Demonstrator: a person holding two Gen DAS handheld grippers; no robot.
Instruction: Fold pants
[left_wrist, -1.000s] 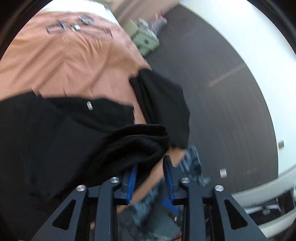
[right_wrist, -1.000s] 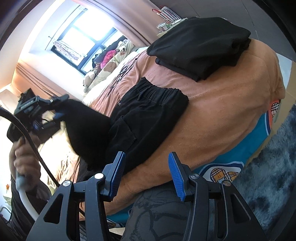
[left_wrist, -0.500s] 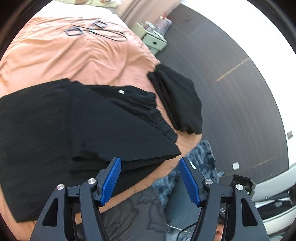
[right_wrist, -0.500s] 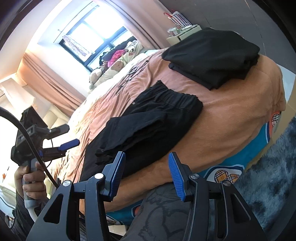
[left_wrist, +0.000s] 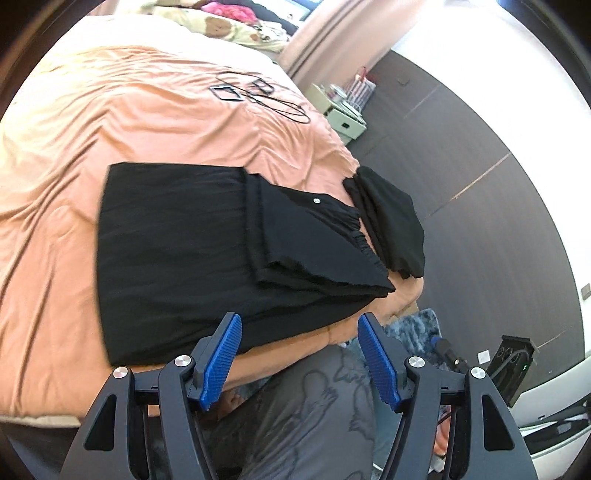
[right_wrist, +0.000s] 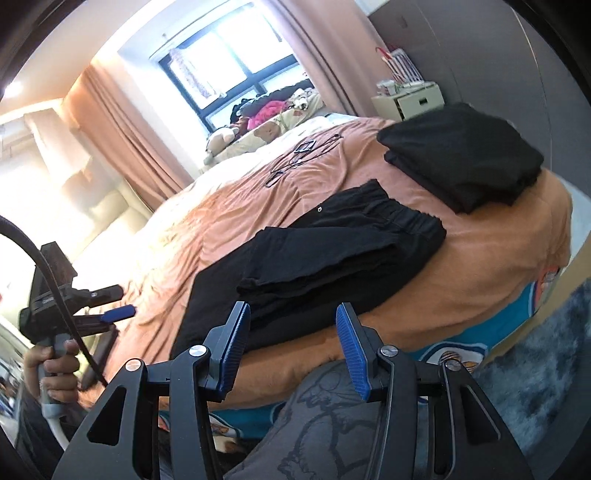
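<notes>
Both our grippers, left gripper (left_wrist: 297, 360) and right gripper (right_wrist: 291, 349), hang parted and empty, since the pants (left_wrist: 207, 258) lie half-folded by the bed's (left_wrist: 110, 122) near edge.

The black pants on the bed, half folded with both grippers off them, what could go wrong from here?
1. The black pants lie near the edge of the orange bedspread; a tug toward the person could drag them off.
2. The folded-over layer has loose, uneven edges; one pad may catch only the top layer and undo the fold.
3. The folded black stack sits right beside the waistband; the next fold may bump it.
</notes>
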